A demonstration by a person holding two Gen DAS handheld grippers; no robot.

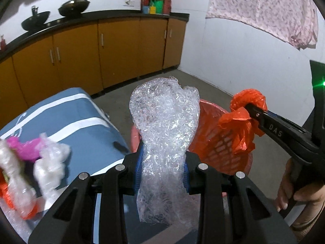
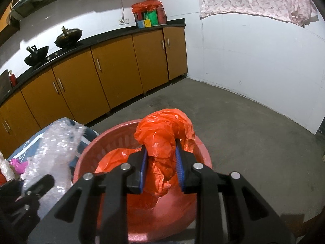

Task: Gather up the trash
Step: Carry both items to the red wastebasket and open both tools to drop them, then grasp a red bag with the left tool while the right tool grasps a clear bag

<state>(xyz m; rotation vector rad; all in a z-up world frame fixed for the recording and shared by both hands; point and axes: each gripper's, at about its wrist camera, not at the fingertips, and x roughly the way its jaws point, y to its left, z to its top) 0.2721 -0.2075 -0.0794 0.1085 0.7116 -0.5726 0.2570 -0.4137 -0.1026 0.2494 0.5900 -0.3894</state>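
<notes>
The left gripper [image 1: 163, 162] has its jaws pinching a crumpled clear plastic wrap [image 1: 164, 122], which sticks up past them. The right gripper [image 2: 161, 168] has its jaws clamped on an orange plastic bag [image 2: 162, 140], held over the red basket [image 2: 203, 152].

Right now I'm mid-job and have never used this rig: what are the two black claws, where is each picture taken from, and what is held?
Each claw is a hand-held two-finger gripper with a camera looking along its fingers; no robot arm is involved. The left-hand view shows the left gripper shut on a crumpled piece of clear bubble wrap. The right-hand view shows the right gripper shut on a crumpled orange plastic bag, above a red slotted plastic basket with orange plastic already inside. On the left, a blue-and-white striped surface carries more scraps: clear wrap and a pink plastic scrap.
</notes>
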